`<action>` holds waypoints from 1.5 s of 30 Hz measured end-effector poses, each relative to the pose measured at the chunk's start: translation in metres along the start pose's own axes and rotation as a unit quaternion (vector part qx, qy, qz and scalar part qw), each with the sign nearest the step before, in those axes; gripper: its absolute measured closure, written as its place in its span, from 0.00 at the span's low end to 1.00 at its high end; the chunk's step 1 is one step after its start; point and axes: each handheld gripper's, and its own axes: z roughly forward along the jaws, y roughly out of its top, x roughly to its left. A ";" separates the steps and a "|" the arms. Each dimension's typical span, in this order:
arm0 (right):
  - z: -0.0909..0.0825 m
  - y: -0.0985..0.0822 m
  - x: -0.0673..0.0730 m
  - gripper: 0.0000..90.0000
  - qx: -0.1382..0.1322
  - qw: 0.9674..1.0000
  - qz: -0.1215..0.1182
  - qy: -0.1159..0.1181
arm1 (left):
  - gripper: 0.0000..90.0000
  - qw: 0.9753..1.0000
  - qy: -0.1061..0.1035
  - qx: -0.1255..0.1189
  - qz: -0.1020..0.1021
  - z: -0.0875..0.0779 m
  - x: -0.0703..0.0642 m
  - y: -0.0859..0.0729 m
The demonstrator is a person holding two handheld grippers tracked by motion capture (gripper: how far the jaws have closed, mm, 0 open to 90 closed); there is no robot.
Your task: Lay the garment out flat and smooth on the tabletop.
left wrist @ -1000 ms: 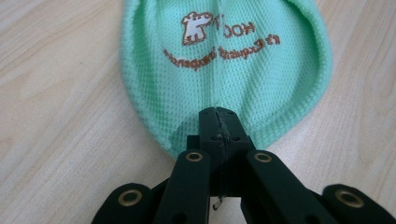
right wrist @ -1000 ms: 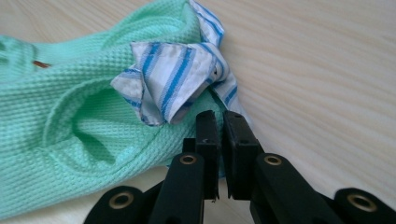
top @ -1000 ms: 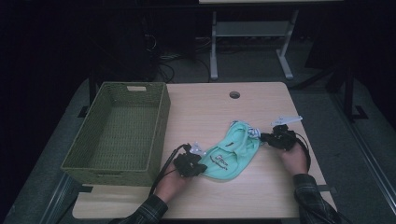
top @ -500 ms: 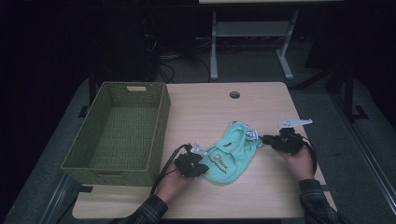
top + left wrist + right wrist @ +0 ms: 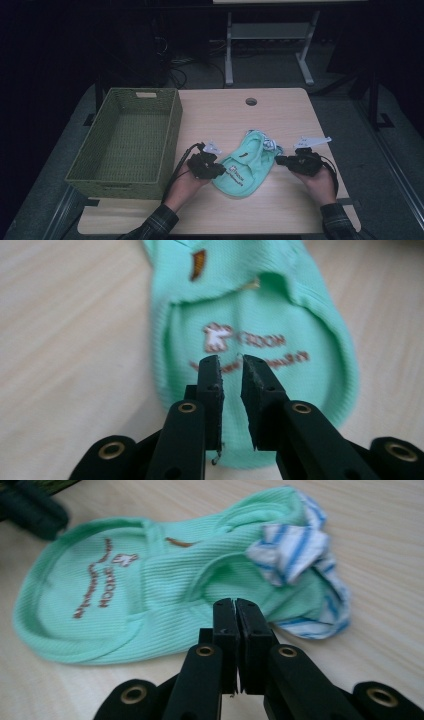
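High view: we see the garment (image 5: 246, 166), a mint-green ribbed piece, lying flat on the table (image 5: 280, 210) between the two grippers, near the front edge and just right of centre. Its rounded printed end lies at 7 o'clock; its striped blue-and-white trim lies at 1 o'clock. The basket (image 5: 125, 142) stands at 9 o'clock from the garment, well apart from it.

Left gripper (image 5: 216, 169): we find it at 9 o'clock from the garment, at the garment's rounded edge. In the left gripper view (image 5: 231, 365) the jaws stand slightly apart with a narrow gap between the pads. They have just been opening. No cloth sits between them; the tips hover over the printed area, and we cannot tell whether they touch the fabric.

Right gripper (image 5: 278, 160): we find it at 3 o'clock from the garment, just beside the striped trim. In the right gripper view (image 5: 235, 605) the jaws are pressed together pad to pad and have just been closing. We see nothing held between them. The garment (image 5: 165, 595) lies beyond the tips, and the left gripper (image 5: 30, 507) appears at 10 o'clock.
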 end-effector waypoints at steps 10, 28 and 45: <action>0.017 -0.002 0.029 1.00 0.025 0.999 -0.025 0.035 | 1.00 1.000 0.029 -0.004 -0.009 0.016 0.030 0.026; 0.041 -0.006 0.040 1.00 0.069 0.995 -0.047 0.046 | 0.96 1.000 0.015 0.010 -0.004 0.068 0.051 0.053; 0.041 -0.007 0.039 1.00 0.068 0.996 -0.045 0.048 | 0.97 1.000 -0.010 0.006 0.020 0.083 0.027 0.054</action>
